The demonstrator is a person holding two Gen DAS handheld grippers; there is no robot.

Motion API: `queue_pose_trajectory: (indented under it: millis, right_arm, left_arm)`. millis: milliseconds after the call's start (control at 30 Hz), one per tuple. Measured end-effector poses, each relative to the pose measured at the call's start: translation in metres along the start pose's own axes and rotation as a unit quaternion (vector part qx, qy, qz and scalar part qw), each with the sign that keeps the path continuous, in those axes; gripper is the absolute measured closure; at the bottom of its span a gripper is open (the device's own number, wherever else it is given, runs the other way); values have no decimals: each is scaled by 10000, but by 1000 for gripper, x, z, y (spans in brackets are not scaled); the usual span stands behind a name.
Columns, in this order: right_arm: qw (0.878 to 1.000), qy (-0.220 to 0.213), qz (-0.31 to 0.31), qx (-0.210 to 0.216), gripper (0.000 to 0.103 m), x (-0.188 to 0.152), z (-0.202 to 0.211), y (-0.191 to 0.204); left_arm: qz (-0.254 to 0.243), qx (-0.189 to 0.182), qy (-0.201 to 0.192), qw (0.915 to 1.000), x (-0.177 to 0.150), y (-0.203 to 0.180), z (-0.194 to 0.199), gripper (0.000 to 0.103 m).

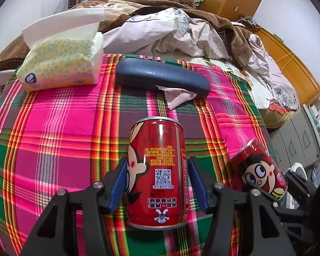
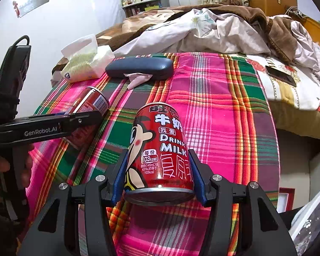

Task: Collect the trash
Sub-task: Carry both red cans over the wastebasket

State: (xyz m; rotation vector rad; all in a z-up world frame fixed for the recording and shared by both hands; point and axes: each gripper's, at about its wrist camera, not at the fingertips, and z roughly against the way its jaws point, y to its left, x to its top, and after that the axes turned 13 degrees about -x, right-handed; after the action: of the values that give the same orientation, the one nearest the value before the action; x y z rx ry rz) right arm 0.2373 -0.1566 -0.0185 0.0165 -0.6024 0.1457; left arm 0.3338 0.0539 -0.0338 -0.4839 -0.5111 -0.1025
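Note:
My left gripper (image 1: 157, 170) is shut on a red milk can (image 1: 157, 170) with a cartoon face, held upside down above the plaid cloth (image 1: 64, 138). My right gripper (image 2: 158, 162) is shut on a second red milk can (image 2: 160, 149), tilted with its bottom rim toward the camera. That second can also shows in the left wrist view (image 1: 260, 168) at the right. In the right wrist view the left gripper's black body (image 2: 44, 128) and its can (image 2: 93, 102) show at the left.
A tissue pack (image 1: 61, 66) and a dark blue glasses case (image 1: 162, 76) with a pink cloth (image 1: 177, 98) lie at the far end of the plaid cloth. Rumpled bedding (image 1: 181, 34) lies beyond. A phone (image 2: 280, 75) lies on the bed. A white bin (image 2: 309, 219) stands at the lower right.

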Motion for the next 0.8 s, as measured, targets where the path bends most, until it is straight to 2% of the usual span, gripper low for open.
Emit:
queue_pose_trajectory:
  millis: [33,233,267,467,800]
  right_arm:
    - [10000,32,-25,3,48,1,-2,0]
    - [9987,357,-351,121,48,11,-17,-4]
    - [9984,360,-401,144,48,12,-17,-4]
    - [9994,117,-319,-121,49,7,-6,-2]
    - [9987,-103,-456,-224,49,-5,25,-17]
  left_arm:
    - [45,60,83,9999,-1,0,-3,42]
    - [198,42,24,9998,1,5,-3,42]
    - [148,85,52,9998,1,3,-3,48]
    - [-76,160,55,9998,-8,-5,1,49]
    - [-395,24,-172,9991,-30,-40,32,49]
